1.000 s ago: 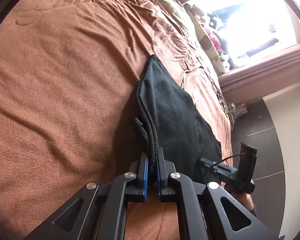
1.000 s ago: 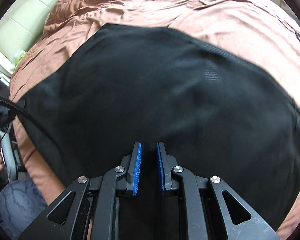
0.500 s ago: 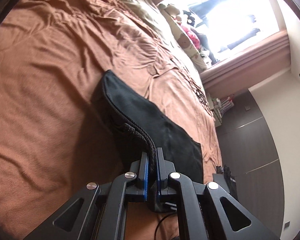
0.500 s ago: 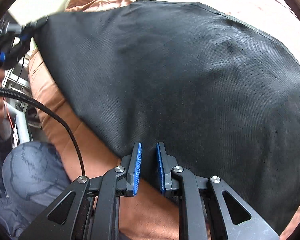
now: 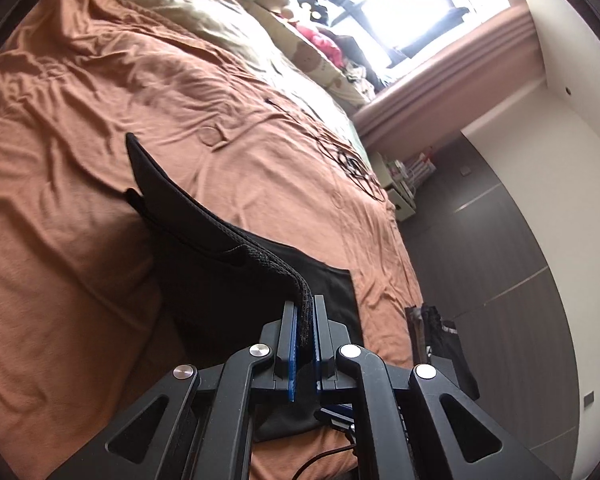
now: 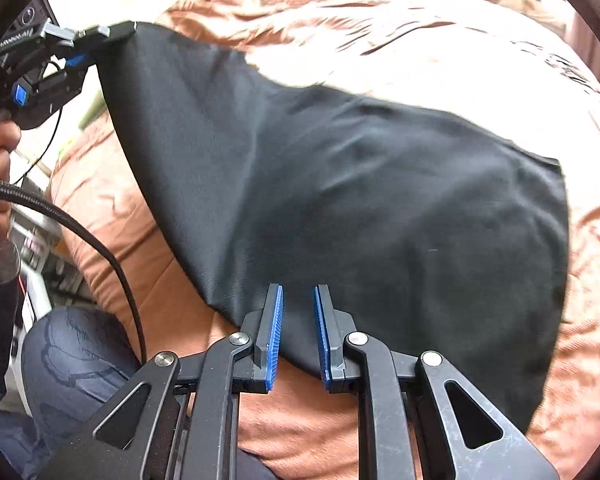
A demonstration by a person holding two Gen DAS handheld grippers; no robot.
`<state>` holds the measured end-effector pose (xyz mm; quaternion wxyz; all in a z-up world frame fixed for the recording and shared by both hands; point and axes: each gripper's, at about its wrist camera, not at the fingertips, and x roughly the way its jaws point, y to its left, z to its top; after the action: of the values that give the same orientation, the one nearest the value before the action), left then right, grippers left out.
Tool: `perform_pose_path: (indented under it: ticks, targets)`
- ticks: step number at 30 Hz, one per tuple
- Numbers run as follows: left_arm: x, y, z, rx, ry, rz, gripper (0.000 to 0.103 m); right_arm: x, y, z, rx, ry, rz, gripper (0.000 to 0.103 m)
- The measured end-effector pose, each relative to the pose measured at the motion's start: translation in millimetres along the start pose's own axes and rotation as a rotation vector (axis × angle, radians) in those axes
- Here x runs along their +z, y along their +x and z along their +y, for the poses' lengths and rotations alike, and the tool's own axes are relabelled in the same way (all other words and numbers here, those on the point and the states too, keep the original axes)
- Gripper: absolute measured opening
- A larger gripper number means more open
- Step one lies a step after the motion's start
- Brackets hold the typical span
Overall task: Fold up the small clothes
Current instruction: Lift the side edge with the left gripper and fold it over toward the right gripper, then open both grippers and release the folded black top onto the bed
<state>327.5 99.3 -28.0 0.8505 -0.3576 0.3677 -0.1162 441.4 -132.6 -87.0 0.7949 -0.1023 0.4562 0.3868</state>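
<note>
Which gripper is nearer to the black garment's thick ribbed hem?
Left. The left gripper is clamped right on the ribbed hem, lifting that corner of the black garment. The right gripper is open, hovering over a plain edge near the bedspread.

Left wrist view sits low and close behind the left gripper (image 5: 305,320), looking along its fingers across the brown bedspread (image 5: 80,140) toward the bright window (image 5: 400,4), tilted sideways. Right wrist view rides behind the right gripper (image 6: 298,320), angled down, near the black cloth (image 6: 360,200), facing the head of the bed. Both views share that cloth (image 5: 220,248) and bedspread (image 6: 440,60); the right view also catches the left gripper (image 6: 112,32) at its upper left.
</note>
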Motion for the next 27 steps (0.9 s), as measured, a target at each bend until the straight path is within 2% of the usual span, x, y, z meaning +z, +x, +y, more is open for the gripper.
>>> perform_pose_path:
  ticks: [2, 4, 6, 15, 23, 25, 26, 27]
  targets:
    - [1, 10, -14, -0.010, 0.015, 0.016, 0.006, -7, -15, -7, -0.011, 0.023, -0.039, 0.023]
    - [0, 22, -28, -0.025, 0.032, 0.037, 0.006, -12, -31, -17, -0.022, 0.057, -0.086, 0.049]
    - [-2, 33, -41, -0.036, 0.052, 0.058, 0.006, -20, -46, -26, -0.038, 0.085, -0.126, 0.055]
    - [-18, 80, -87, -0.063, 0.129, 0.150, 0.006, -64, -98, -66, -0.073, 0.206, -0.226, 0.055]
    - [-40, 120, -116, -0.102, 0.174, 0.237, 0.006, -93, -125, -89, -0.100, 0.289, -0.244, 0.055]
    - [-48, 131, -122, -0.112, 0.192, 0.280, 0.007, -99, -126, -92, -0.095, 0.304, -0.237, 0.055]
    - [-51, 136, -124, -0.104, 0.199, 0.304, 0.013, -100, -127, -93, -0.088, 0.309, -0.231, 0.055]
    - [-54, 141, -123, -0.093, 0.200, 0.334, 0.026, -102, -125, -95, -0.078, 0.316, -0.222, 0.055]
